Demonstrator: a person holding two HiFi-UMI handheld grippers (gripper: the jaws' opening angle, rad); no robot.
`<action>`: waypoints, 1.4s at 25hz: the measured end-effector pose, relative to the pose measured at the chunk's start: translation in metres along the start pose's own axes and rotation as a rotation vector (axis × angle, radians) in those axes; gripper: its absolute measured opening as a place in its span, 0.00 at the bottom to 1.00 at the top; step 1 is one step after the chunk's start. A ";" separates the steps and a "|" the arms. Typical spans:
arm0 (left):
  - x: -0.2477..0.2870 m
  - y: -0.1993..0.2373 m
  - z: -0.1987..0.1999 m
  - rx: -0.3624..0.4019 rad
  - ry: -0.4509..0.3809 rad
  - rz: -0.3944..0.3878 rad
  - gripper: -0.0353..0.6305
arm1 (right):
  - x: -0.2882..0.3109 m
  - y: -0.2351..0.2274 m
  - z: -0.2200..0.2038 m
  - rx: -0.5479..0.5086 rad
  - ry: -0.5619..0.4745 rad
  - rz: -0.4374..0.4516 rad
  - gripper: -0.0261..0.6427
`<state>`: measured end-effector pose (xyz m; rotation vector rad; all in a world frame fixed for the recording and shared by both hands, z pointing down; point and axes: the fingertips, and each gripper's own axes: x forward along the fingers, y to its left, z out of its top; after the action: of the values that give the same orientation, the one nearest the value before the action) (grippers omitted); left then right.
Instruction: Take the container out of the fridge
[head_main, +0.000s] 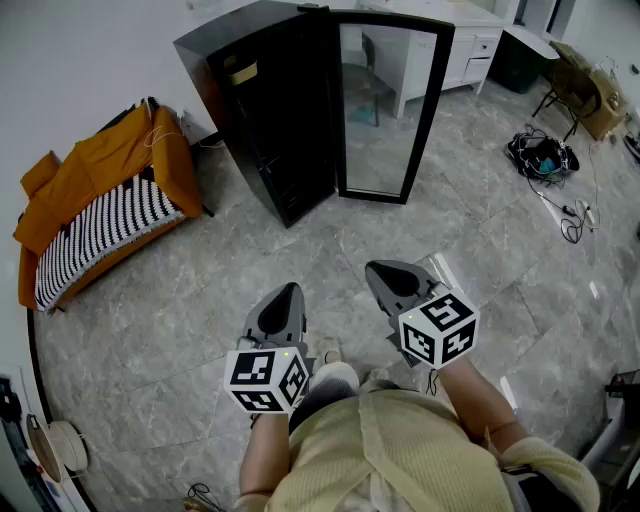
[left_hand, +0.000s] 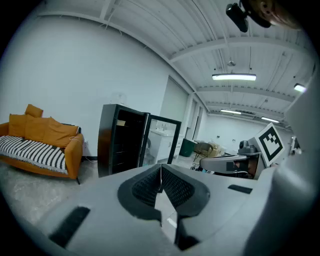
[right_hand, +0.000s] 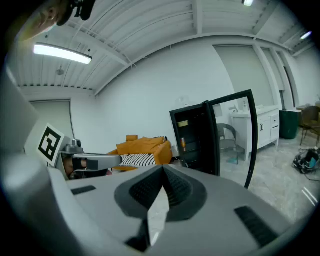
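A black fridge (head_main: 270, 120) stands across the room, its glass door (head_main: 385, 110) swung open to the right. A tan box (right_hand: 182, 123) sits on its top shelf, and a small orange bottle (right_hand: 183, 144) stands on a shelf below. The same tan box (head_main: 243, 72) shows in the head view. Which item is the container I cannot tell. My left gripper (head_main: 289, 292) and right gripper (head_main: 377, 268) are held side by side in front of the person, well short of the fridge and pointing toward it. Both are shut with nothing between their jaws, as the left gripper view (left_hand: 161, 172) and right gripper view (right_hand: 162, 172) show.
An orange sofa (head_main: 100, 200) with a striped blanket stands against the left wall. A white cabinet (head_main: 450, 50) is behind the fridge. Cables and a bag (head_main: 545, 160) lie on the marble floor (head_main: 330, 250) at right, and a chair with boxes (head_main: 585, 95) stands at far right.
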<state>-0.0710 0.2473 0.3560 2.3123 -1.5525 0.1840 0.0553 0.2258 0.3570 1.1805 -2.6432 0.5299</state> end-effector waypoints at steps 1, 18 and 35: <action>0.002 0.004 0.001 -0.004 0.001 0.000 0.09 | 0.004 0.000 0.002 -0.002 0.001 -0.003 0.08; 0.040 0.058 0.012 -0.015 0.024 -0.022 0.09 | 0.066 -0.008 0.019 0.033 -0.004 -0.015 0.08; 0.077 0.110 0.030 0.017 0.048 -0.074 0.09 | 0.134 -0.004 0.038 0.017 0.030 -0.016 0.08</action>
<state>-0.1441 0.1324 0.3744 2.3562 -1.4452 0.2328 -0.0320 0.1176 0.3663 1.1883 -2.6073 0.5644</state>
